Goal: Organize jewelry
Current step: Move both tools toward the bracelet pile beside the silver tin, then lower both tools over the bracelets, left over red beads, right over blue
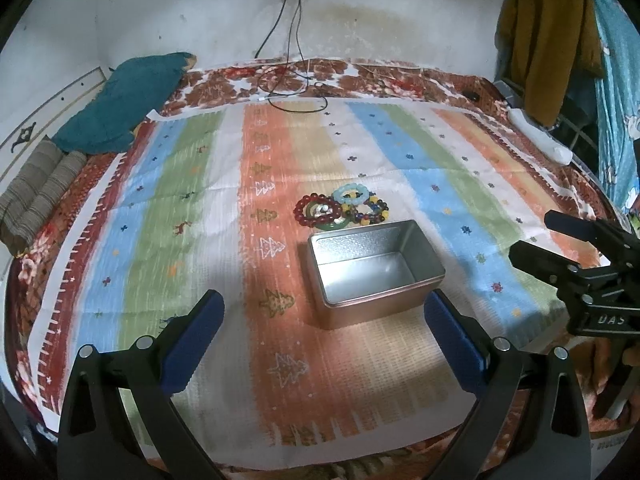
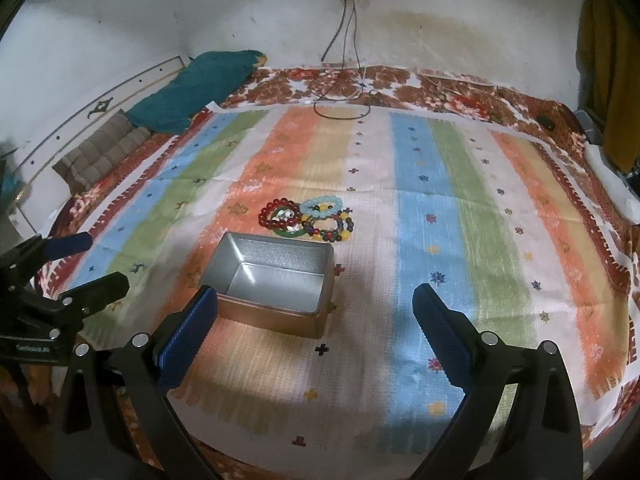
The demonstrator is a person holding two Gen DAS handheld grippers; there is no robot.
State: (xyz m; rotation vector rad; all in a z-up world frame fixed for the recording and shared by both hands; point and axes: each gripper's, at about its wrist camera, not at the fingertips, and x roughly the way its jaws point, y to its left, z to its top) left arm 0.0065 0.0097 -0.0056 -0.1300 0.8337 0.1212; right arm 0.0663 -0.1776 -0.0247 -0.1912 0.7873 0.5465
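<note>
bracelets (image 1: 342, 209) piled on the bed cloth (image 1: 160, 208), touching the far side of the empty tin (image 1: 374, 270). both grippers, left (image 1: 324, 344) and right (image 2: 316, 340), held wide, nothing gripped. pile lies straight ahead past the tin; neither is clearly nearer.

Open tin (image 1: 376, 276) — bead bracelets (image 1: 340, 210) just beyond — left tongs (image 1: 324, 316) spread.

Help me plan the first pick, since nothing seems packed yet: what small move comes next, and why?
Probably ease the open right tool forward over the empty silver metal tin toward the pile of beaded bracelets just beyond it; both tools are empty.
</note>
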